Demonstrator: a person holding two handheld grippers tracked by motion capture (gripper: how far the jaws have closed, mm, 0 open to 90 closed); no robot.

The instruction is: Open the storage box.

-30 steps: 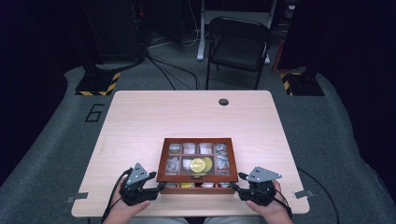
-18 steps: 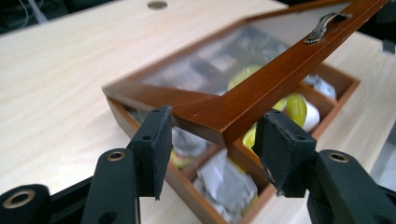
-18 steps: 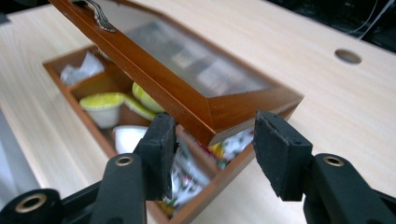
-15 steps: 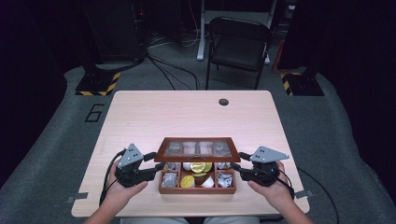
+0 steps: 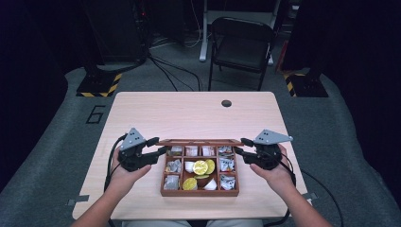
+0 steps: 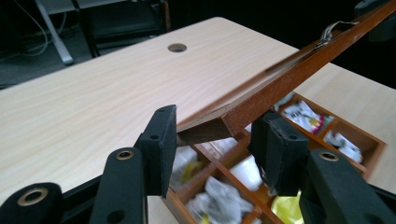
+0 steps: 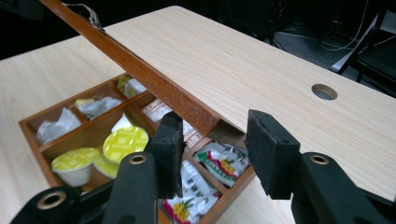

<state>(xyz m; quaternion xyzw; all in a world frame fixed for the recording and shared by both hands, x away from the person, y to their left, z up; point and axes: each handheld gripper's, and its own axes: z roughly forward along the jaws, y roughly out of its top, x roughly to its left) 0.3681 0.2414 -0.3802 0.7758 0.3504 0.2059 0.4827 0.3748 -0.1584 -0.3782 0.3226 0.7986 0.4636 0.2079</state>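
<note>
Both claws, the left gripper (image 5: pixel 160 145) and right gripper (image 5: pixel 239 145), pinch the corners of the brown wooden lid (image 5: pixel 198 142), half raised above its wooden snack box (image 5: pixel 199 192); lifting it fully remains

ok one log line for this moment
lid: raised, tilted over box | left gripper: lid's corner between jaws | right gripper: opposite corner | table

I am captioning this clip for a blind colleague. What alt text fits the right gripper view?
The right gripper grips one corner of a wooden lid, raised at a slant above an open wooden box. Its compartments hold yellow-lidded cups and small sachets, on a pale wooden table with a round hole.
</note>
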